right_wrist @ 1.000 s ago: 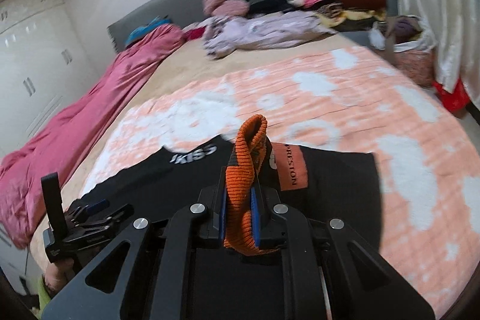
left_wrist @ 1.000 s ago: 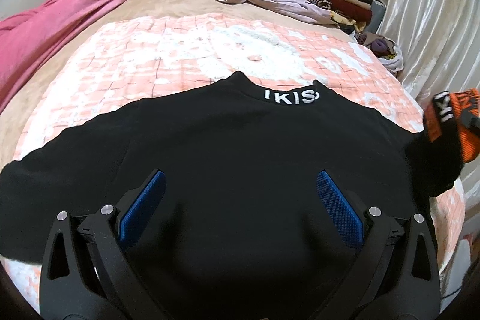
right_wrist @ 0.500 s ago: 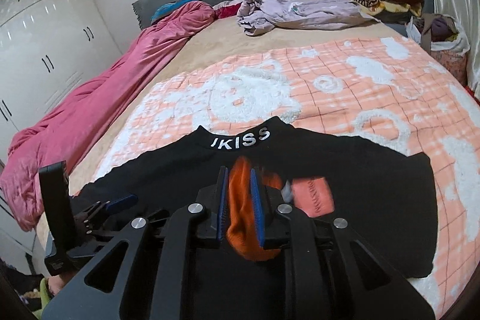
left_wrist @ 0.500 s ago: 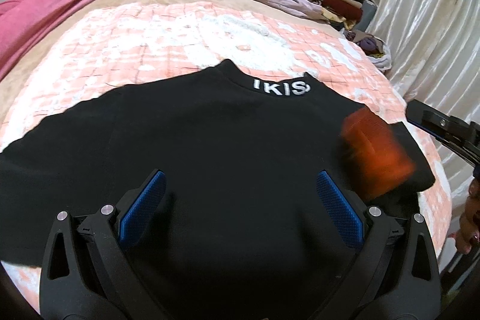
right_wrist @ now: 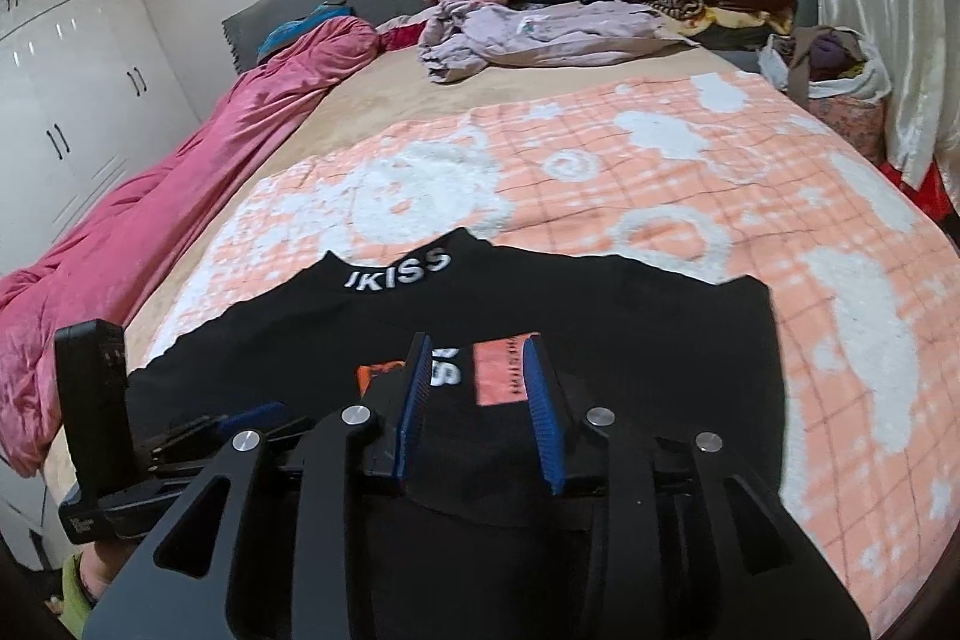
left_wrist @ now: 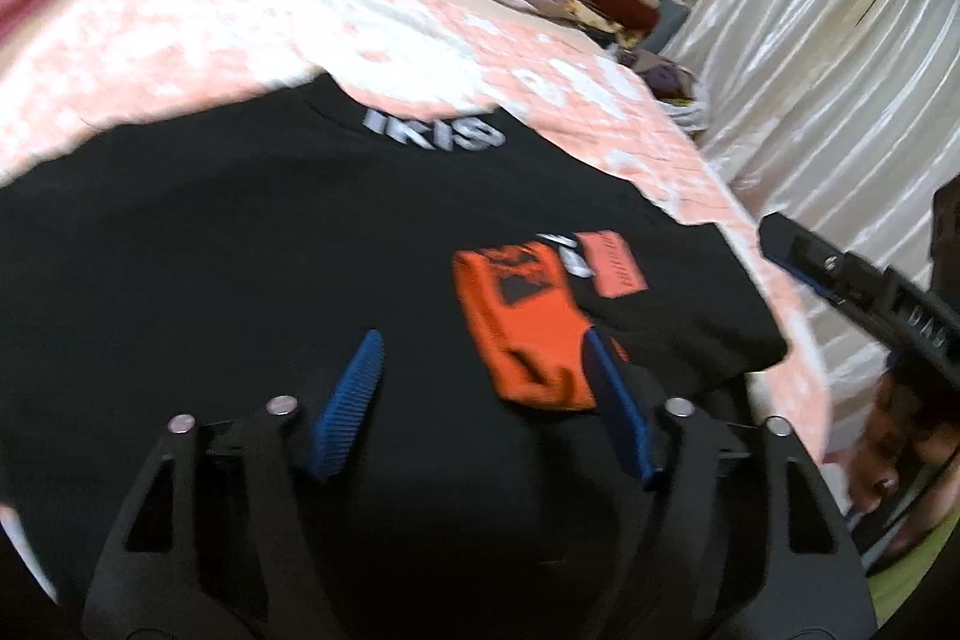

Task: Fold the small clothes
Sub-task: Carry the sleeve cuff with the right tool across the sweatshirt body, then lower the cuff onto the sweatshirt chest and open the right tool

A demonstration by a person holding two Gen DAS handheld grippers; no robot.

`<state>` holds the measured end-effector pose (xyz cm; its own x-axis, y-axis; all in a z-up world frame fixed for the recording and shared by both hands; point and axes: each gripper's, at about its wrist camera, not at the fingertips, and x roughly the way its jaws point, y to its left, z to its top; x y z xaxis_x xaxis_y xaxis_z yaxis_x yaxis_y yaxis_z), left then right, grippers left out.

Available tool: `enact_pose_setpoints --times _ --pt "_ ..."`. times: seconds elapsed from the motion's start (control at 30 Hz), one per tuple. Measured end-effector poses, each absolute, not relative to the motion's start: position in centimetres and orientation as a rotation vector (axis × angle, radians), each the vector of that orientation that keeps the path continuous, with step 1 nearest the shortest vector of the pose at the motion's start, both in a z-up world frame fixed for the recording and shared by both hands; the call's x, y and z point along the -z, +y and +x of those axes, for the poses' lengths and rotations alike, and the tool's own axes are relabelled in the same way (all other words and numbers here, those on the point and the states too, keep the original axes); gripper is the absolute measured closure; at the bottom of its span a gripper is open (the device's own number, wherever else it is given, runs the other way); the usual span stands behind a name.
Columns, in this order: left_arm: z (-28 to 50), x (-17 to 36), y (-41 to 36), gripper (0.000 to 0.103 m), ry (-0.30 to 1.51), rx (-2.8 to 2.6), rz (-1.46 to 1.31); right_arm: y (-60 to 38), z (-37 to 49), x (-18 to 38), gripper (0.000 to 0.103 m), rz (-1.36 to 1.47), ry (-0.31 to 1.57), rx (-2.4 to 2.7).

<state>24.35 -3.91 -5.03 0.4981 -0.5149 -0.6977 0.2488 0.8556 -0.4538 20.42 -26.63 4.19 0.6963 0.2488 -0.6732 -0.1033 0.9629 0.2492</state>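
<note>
A black sweatshirt with white collar lettering is lying flat on the peach-and-white blanket, its right sleeve folded in so the orange cuff is resting on the body. The left gripper is closing, nothing pinched between its pads. The right gripper is opening over the sleeve, gripping nothing

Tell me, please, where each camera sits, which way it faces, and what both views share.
Left wrist: sits on the left tool, facing down over the black top and its folded-in orange cuff; its closing jaws, the right tool and fingers show.
Right wrist: sits on the right tool, facing along the bed to the headboard; its opening jaws pinch nothing; left tool at left.
Shared: top, orange cuff, bed, clothes pile.
</note>
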Motion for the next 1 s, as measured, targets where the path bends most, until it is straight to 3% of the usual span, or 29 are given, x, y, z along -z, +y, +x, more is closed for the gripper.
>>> enact_pose_setpoints --times 0.3,0.5,1.0 --pt "25.4 6.9 -6.9 0.048 1.002 0.468 -0.369 -30.0 18.2 -4.1 0.072 0.195 0.738 -0.152" --pt "25.9 7.2 -7.4 0.100 0.974 0.412 -0.320 -32.0 17.4 -3.0 0.072 0.213 0.752 -0.102" --pt "23.6 0.2 -0.4 0.101 0.711 0.333 -0.306 -31.6 16.7 -2.7 0.072 0.218 0.759 -0.111"
